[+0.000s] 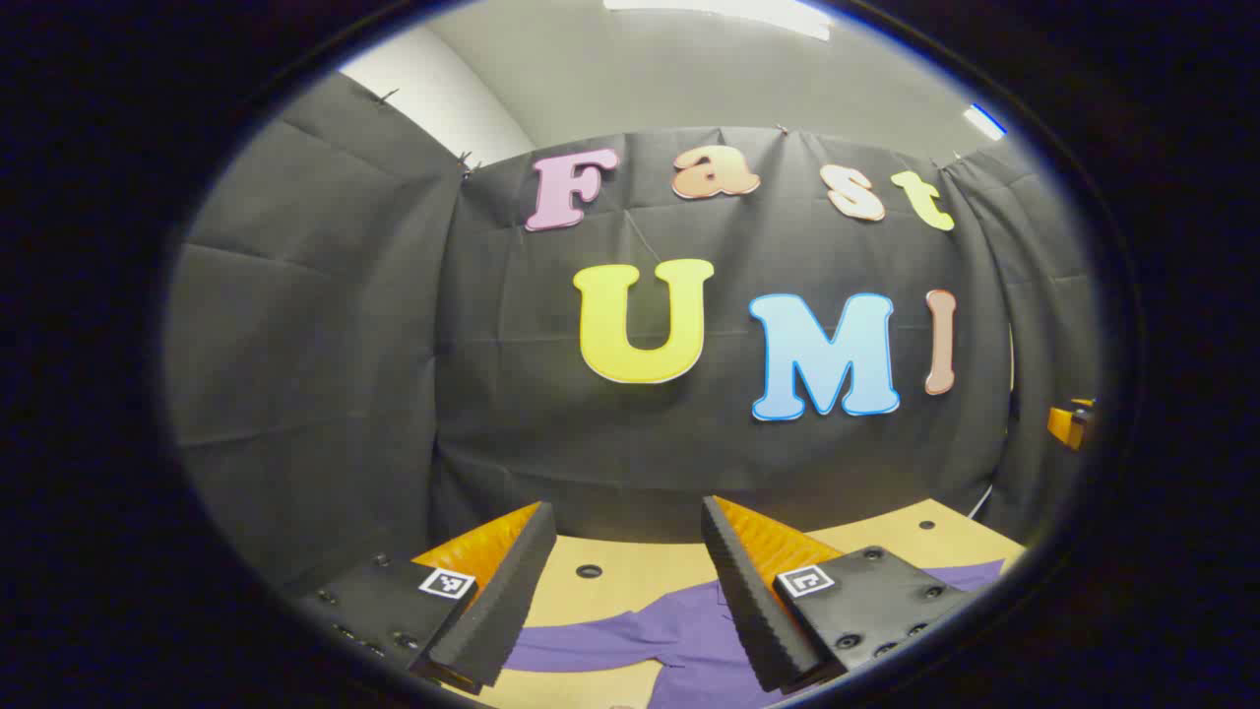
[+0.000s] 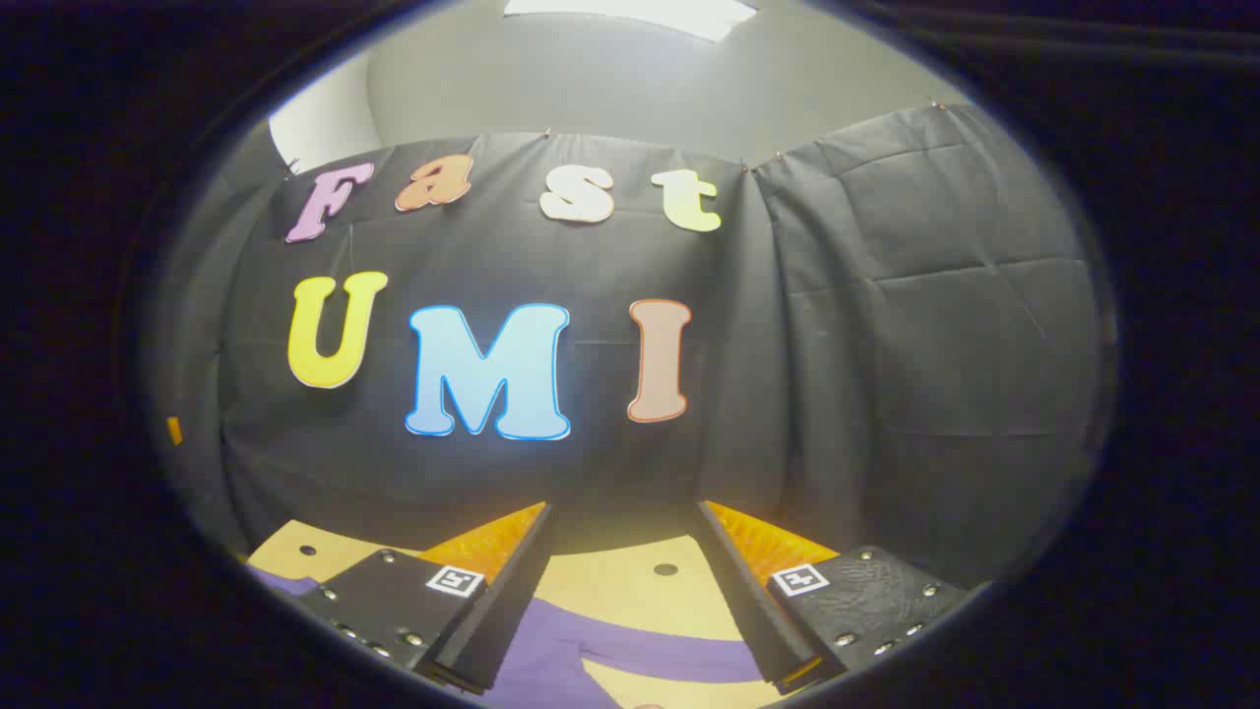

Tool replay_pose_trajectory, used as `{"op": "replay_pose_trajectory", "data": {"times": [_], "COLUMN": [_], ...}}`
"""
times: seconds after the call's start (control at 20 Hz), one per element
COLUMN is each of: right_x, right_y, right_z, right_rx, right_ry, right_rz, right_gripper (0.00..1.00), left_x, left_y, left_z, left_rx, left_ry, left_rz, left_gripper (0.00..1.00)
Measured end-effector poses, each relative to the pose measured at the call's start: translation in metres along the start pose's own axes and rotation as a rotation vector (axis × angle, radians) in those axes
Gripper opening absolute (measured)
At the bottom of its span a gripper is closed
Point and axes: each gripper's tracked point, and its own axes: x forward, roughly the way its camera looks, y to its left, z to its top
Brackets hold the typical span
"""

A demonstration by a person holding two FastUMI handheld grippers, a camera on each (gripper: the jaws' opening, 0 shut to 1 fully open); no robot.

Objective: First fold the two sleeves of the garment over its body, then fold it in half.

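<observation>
The purple garment [image 1: 679,635] lies spread flat on the desk [image 1: 630,571], below and ahead of both grippers, and neither touches it. In the left gripper view a sleeve-like strip runs out toward the left edge from the body, its long axis across the line of the fingers. In the right gripper view a purple band [image 2: 630,645] crosses the desk [image 2: 630,591] the same way between the fingers. The left gripper [image 1: 620,581] has its 2 fingers spread wide with nothing between them; the right gripper [image 2: 625,581] stands likewise, wide apart and empty. Each seems about equally near its own sleeve, so the first fold likely calls for lowering onto the cloth. No containers are on the desk.
</observation>
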Motion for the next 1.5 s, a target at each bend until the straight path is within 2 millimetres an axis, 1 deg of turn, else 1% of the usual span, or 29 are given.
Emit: {"op": "replay_pose_trajectory", "data": {"times": [0.25, 0.4, 0.6, 0.7, 0.95, 1.15, 1.3, 1.5], "right_x": [0.003, 0.003, 0.005, 0.006, 0.009, 0.019, 0.033, 0.050], "right_y": [0.005, 0.012, 0.016, 0.016, 0.010, -0.005, -0.035, -0.083], "right_z": [-0.005, -0.006, -0.011, -0.013, -0.019, -0.023, -0.029, -0.040], "right_rx": [-0.009, -0.003, -0.008, -0.017, -0.038, -0.050, -0.087, -0.154], "right_ry": [0.008, 0.010, 0.019, 0.025, 0.044, 0.057, 0.068, 0.094], "right_rz": [0.053, 0.094, 0.134, 0.148, 0.164, 0.156, 0.116, 0.057], "right_gripper": [0.91, 0.91, 0.91, 0.91, 0.91, 0.91, 0.90, 0.90], "left_x": [0.004, 0.003, 0.003, 0.002, -0.005, -0.006, -0.005, -0.002], "left_y": [-0.029, -0.052, -0.076, -0.083, -0.088, -0.090, -0.095, -0.102], "left_z": [0.002, 0.006, 0.008, 0.008, 0.008, 0.010, 0.010, 0.008], "left_rx": [-0.003, 0.012, 0.041, 0.043, 0.040, 0.048, 0.050, 0.044], "left_ry": [0.003, -0.005, -0.005, -0.003, 0.004, 0.006, 0.007, 0.016], "left_rz": [-0.024, -0.051, -0.082, -0.090, -0.088, -0.086, -0.088, -0.092], "left_gripper": [0.93, 0.93, 0.93, 0.93, 0.92, 0.92, 0.92, 0.93]}}
